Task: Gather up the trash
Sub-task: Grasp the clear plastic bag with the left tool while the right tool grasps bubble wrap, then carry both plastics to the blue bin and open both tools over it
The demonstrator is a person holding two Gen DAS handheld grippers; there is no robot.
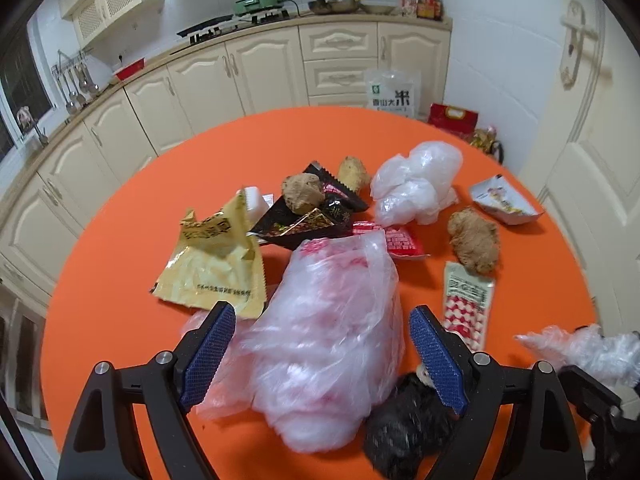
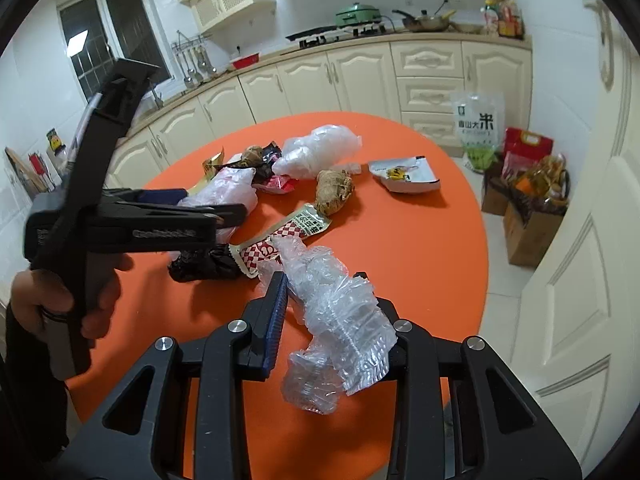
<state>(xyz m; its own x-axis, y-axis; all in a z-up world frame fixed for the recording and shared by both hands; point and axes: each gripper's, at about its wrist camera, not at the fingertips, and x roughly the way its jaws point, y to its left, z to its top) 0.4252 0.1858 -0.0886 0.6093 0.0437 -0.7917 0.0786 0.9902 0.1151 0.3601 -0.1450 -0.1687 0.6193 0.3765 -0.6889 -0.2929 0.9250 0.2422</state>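
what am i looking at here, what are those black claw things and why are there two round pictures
There is no robot here. A person holds a hand-held gripper in each hand, and each carries a fisheye camera that looks along its two fingers, hence two round pictures.

The left camera shows the left hand-held gripper open, its blue pads either side of a pink plastic bag, not pressing it.

The right camera shows the right hand-held gripper shut on a crumpled clear plastic wrapper. The person's left hand shows at its left edge.

Both look over an orange round table strewn with trash: a yellow snack packet, a white plastic bag and a red-and-white checked wrapper.
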